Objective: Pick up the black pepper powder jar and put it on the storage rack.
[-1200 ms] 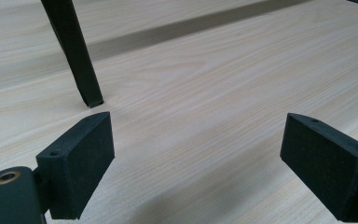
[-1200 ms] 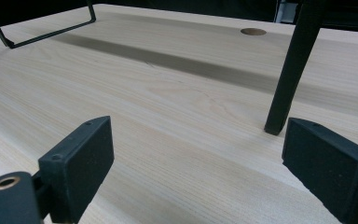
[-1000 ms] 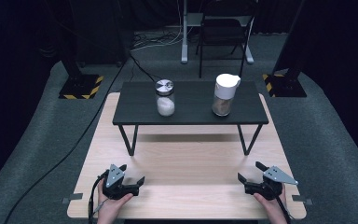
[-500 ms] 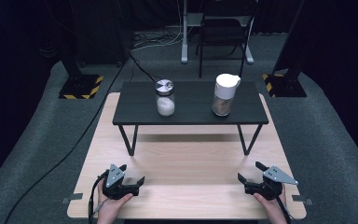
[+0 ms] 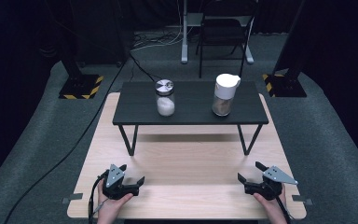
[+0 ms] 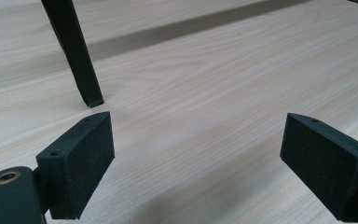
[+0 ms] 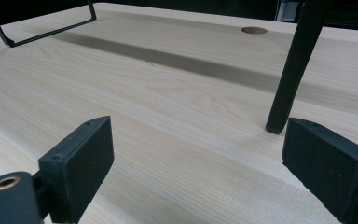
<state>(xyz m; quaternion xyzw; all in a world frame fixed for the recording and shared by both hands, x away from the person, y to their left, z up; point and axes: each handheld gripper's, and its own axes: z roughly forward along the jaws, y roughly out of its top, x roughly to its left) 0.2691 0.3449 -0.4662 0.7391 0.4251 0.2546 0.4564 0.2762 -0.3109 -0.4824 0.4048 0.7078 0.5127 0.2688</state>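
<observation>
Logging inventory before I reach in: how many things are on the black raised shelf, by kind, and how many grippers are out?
Glass jar with metal lid, white contents: 1
Clear container with white lid, brown contents: 1
Grippers: 2, the left gripper and right gripper, both open on the wooden table
Total: 4, with both containers on the black raised shelf

Right claw (image 7: 196,172): jaws spread wide, nothing between them, low over the light wood desk (image 7: 168,107). One black leg (image 7: 294,70) of the small raised table stands on the desk just past the right-hand jaw, apart from it. Thin black wire foot (image 7: 46,30) at far left. Broad shadow band across the wood. Round hole (image 7: 254,30) near the far edge.
</observation>
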